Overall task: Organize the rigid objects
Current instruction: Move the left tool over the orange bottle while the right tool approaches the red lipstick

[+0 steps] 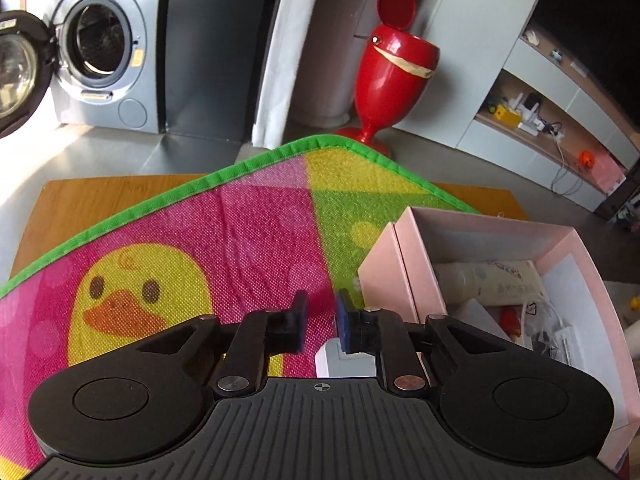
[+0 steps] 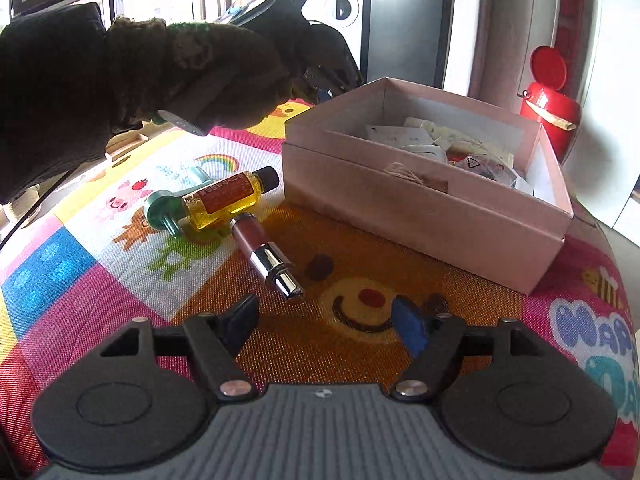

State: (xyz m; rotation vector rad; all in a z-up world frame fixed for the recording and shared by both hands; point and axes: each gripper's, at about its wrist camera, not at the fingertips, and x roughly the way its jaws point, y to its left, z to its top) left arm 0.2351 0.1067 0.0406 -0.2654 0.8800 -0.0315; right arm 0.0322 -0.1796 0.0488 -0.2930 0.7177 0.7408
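A pink box (image 2: 420, 204) stands on the colourful play mat (image 2: 120, 280) and holds several small items; it also shows in the left wrist view (image 1: 408, 256). On the mat left of the box lie a yellow bottle with a black cap (image 2: 228, 198), a pink tube with a chrome cap (image 2: 266, 256) and a teal metal part (image 2: 164, 210). My right gripper (image 2: 326, 320) is open and empty, just short of the chrome cap. My left gripper (image 1: 322, 322) has its jaws a little apart with nothing between them, hovering left of the box. A white object (image 1: 346, 362) lies under it.
A red pedestal bin (image 1: 394, 68) stands behind the mat. A washing machine (image 1: 100, 44) with its door open is at the back left. Shelves (image 1: 536, 120) with small items are at the right. The gloved left hand (image 2: 160, 72) hovers over the mat.
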